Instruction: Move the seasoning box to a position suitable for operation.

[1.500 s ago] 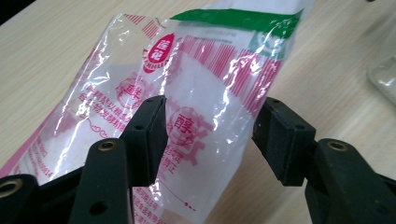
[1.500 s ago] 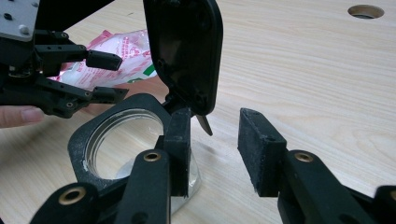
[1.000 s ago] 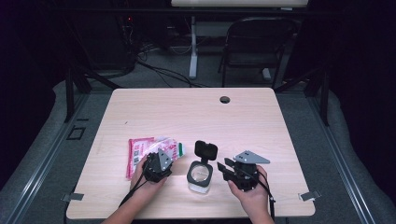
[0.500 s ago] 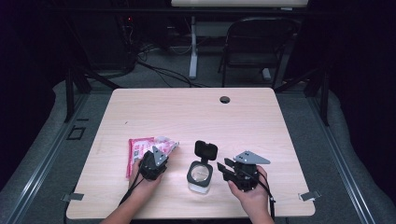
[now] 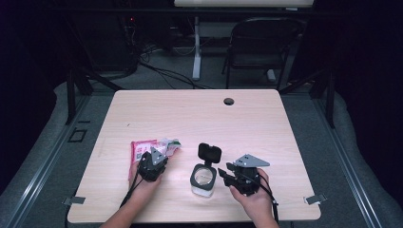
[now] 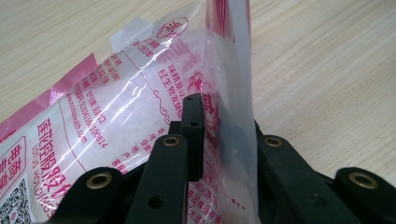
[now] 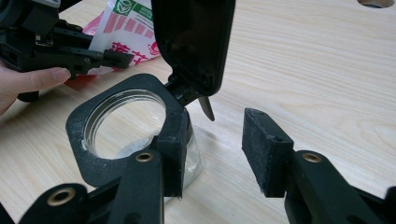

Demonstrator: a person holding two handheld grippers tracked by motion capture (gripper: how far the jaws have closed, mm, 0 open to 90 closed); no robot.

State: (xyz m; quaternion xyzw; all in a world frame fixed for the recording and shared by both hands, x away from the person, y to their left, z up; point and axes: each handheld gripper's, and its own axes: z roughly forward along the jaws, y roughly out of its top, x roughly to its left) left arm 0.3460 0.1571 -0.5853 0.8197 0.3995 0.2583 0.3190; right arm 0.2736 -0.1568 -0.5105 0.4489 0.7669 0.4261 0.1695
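A pink-and-clear plastic bag (image 5: 141, 148) with red print lies at the table's front left. My left gripper (image 5: 163, 155) has just been closing, and its jaws now pinch an upstanding edge of the bag (image 6: 140, 98); the film runs between the left gripper (image 6: 224, 126) pads. A small glass jar (image 5: 203, 179) with a black collar (image 7: 79, 126) and a raised black flip lid (image 7: 191, 37) stands at the front centre, with some white powder inside. My right gripper (image 7: 215, 144) has just been opening: its left jaw rests by the collar's corner and its right jaw stands free.
The wooden table (image 5: 199, 118) has a round cable hole (image 5: 229, 101) near its far edge. A dark chair (image 5: 259, 47) and cables lie on the floor beyond. A person's hand (image 7: 28, 84) holds the left gripper beside the jar.
The left jaws have closed onto the bag's edge, and that hand has shifted slightly left. The right hand stays beside the jar.
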